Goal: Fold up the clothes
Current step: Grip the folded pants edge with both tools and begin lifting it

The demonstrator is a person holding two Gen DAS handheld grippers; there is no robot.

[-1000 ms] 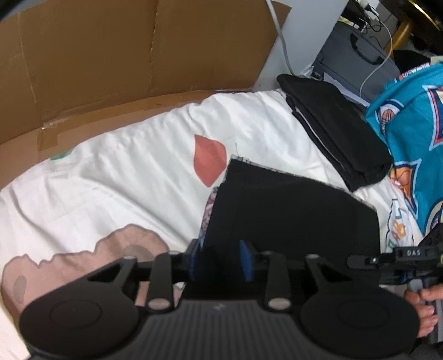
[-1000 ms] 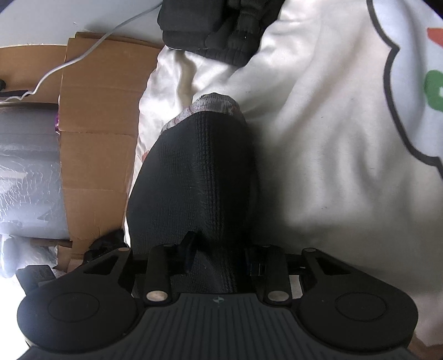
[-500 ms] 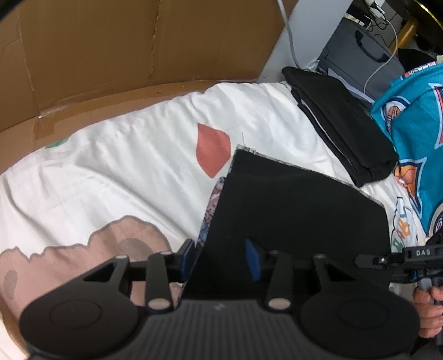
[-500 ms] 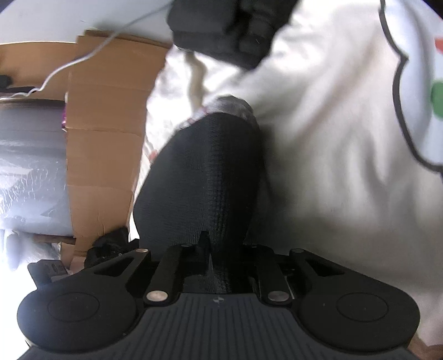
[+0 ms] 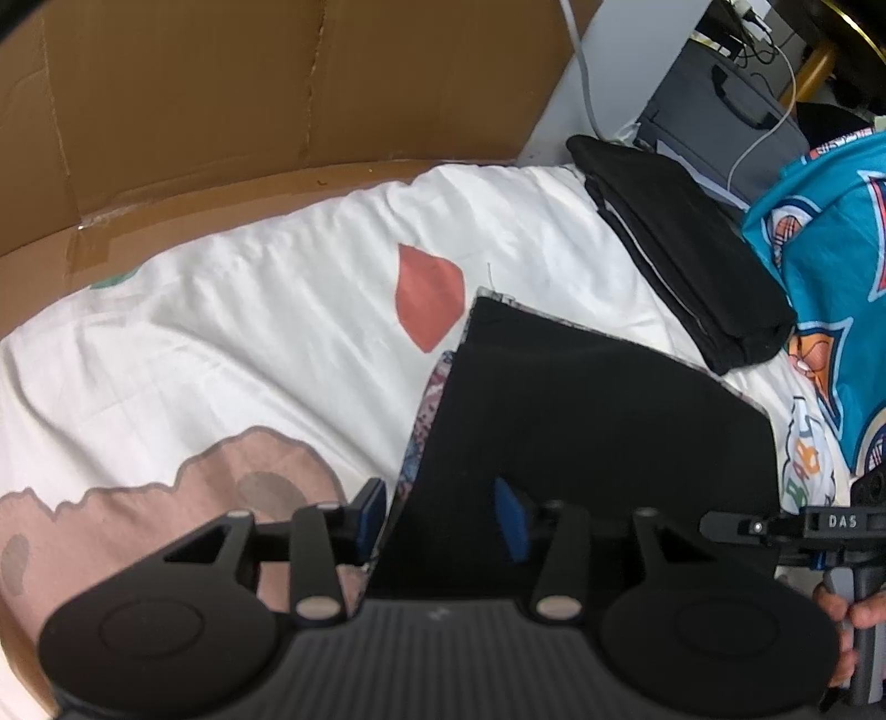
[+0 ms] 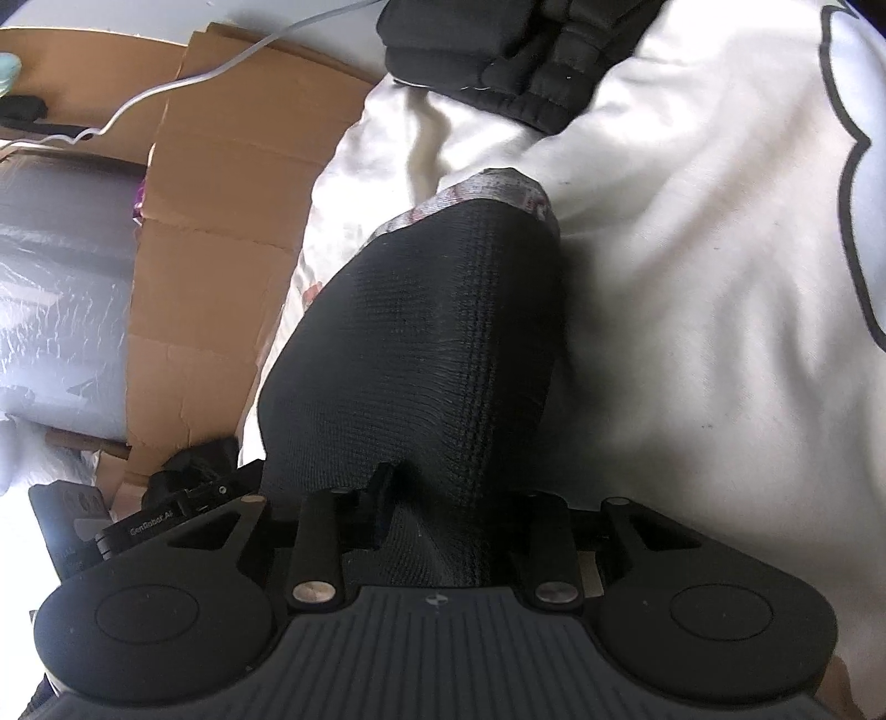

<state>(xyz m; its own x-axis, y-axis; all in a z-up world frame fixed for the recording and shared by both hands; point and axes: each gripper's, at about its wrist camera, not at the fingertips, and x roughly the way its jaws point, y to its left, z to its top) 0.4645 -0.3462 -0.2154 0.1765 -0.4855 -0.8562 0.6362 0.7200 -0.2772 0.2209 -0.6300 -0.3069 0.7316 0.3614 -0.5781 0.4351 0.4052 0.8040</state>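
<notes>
On the bed's white sheet [image 5: 266, 343] our black garment [image 5: 581, 421] lay folded flat, near an already folded dark pile [image 5: 686, 249]. Our left gripper [image 5: 440, 515] was opening wider than a second before, its fingers straddling the hem. Our right gripper [image 6: 443, 515] had tightened, then began reopening, cloth bunched between its fingers. Placing remained.

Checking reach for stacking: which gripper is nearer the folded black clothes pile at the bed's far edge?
Right, probably. The right gripper faces the folded black clothes pile straight ahead; from the left gripper the pile lies farther off, rightward.
</notes>
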